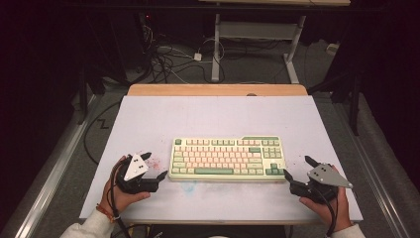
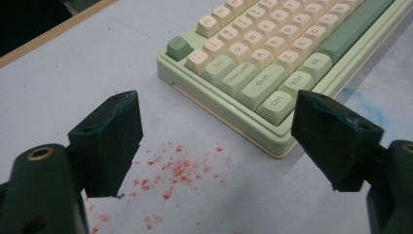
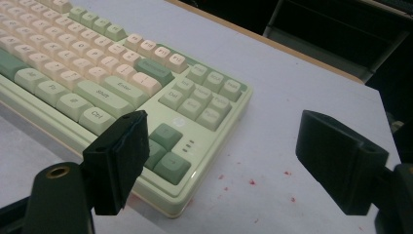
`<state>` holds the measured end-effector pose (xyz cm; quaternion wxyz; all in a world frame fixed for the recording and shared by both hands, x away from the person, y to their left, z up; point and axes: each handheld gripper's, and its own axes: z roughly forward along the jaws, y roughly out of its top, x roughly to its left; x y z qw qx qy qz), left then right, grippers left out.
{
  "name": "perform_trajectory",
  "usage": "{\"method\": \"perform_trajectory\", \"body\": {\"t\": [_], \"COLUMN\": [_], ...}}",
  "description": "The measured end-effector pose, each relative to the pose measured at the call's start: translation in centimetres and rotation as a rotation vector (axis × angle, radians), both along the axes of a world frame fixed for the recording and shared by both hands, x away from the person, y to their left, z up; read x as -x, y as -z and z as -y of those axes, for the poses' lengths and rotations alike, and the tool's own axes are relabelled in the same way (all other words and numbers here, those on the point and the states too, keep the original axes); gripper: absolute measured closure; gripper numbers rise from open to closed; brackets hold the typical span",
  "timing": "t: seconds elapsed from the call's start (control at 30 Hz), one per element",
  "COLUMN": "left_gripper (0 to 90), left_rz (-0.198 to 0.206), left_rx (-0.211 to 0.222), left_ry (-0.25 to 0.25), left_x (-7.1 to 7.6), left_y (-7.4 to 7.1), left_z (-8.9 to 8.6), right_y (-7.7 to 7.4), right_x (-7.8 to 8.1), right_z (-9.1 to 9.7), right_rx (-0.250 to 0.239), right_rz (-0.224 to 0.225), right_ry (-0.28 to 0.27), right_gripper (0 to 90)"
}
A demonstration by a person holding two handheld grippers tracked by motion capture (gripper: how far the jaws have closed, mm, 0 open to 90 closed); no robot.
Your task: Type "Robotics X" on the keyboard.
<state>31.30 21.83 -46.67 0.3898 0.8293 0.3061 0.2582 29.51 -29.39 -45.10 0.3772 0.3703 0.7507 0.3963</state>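
red specks [image 2: 178,170] and a blue smear [image 1: 188,187] on the white table [image 1: 148,119]

A pale green keyboard [image 1: 227,158] with cream and green keycaps lies flat, between the left gripper [image 1: 154,167] at its near-left corner and the right gripper [image 1: 298,168] at its near-right corner, apparently touching neither.

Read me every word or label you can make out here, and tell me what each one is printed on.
All readable text is on keycaps of the keyboard.
"Tab", "Caps Lock", "Shift", "Ctrl", "Win", "Alt": green keys, left gripper view.
"Q", "W", "A", "Z": cream letter keys, left gripper view.
"Shift", "Enter", "Ctrl": right gripper view.
The other keycaps are too blurred or small to read.
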Motion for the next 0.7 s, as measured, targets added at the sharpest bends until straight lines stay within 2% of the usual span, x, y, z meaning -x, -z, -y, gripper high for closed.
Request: {"method": "perform_trajectory", "body": {"t": [0.13,0.2,0.23,0.33,0.37,0.4,0.47,0.5,0.53,0.6,0.67,0.7], "left_gripper": [17.9,17.9,17.9,17.9,18.0,18.0,18.3,18.6,18.6,18.6,19.0,19.1], "left_rz": [-0.002,-0.003,0.01,-0.009,-0.011,-0.011,0.001,-0.012,-0.005,-0.019,-0.027,-0.027], "left_rx": [-0.014,-0.006,-0.016,-0.011,-0.006,-0.004,-0.016,-0.01,-0.021,-0.019,-0.023,-0.023], "left_ry": [0.008,0.01,0.011,0.004,0.001,-0.001,0.002,-0.002,0.002,0.0,0.005,0.005], "left_x": [0.2,0.3,0.3,0.3,0.3,0.3,0.2,0.2,0.0,0.0,-0.2,-0.2], "left_y": [0.0,0.0,0.0,0.1,0.1,0.1,0.0,0.1,0.1,0.1,0.2,0.2], "left_z": [0.1,0.0,0.0,-0.2,-0.3,-0.3,-0.3,-0.3,-0.3,-0.2,0.1,0.1], "right_y": [0.0,-0.1,-0.1,-0.2,-0.2,-0.2,-0.3,-0.5,-0.6,-0.8,-1.2,-1.2], "right_x": [0.1,0.2,0.2,0.1,0.1,0.1,0.0,-0.3,-0.5,-0.6,-1.4,-1.4], "right_z": [-0.1,-0.2,-0.2,-0.3,-0.2,-0.1,-0.2,-0.2,-0.3,-0.3,-0.5,-0.5], "right_rx": [0.006,0.004,0.004,0.0,-0.006,-0.019,-0.015,-0.002,0.001,0.005,-0.004,-0.004], "right_rz": [-0.003,-0.002,-0.002,-0.009,-0.017,-0.041,-0.047,-0.053,-0.05,-0.051,-0.064,-0.064], "right_ry": [-0.002,-0.006,-0.011,-0.023,-0.038,-0.079,-0.082,-0.082,-0.087,-0.09,-0.098,-0.098], "right_gripper": [20.4,21.0,22.2,24.6,27.1,31.6,34.8,39.7,43.7,47.0,57.9,57.9]}}
